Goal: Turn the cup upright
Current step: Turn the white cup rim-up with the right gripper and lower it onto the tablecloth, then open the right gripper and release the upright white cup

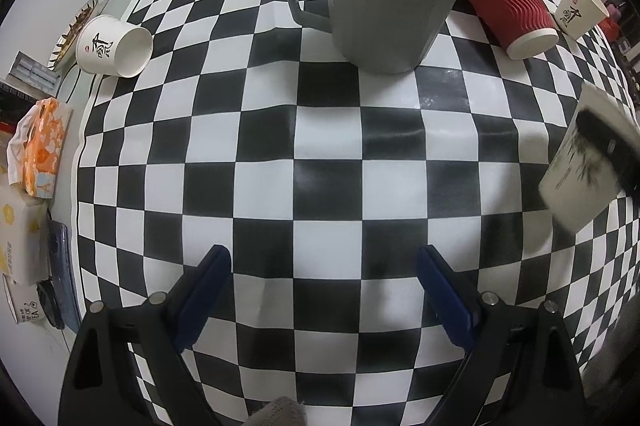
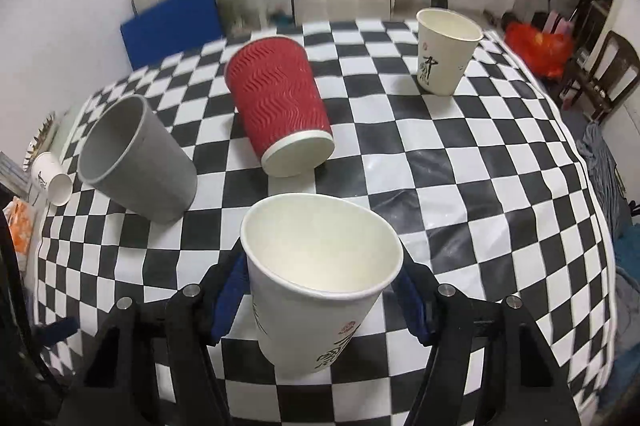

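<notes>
Two jaws of the right gripper clamp the white paper cup between them; overtightening risks crushing it, left gripper gaping empty.

Counted on the checked cloth — three white paper cups with black calligraphy, one red ribbed paper cup, one grey plastic mug.

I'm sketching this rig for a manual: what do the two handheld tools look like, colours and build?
Both match. The left tool and the right tool each have matte black angular linkage arms with triangular cut-outs, round silver pivot bolts, and two flat fingers faced with dark blue pads. No cables or markings show; a light knitted glove peeks below the left one.
</notes>
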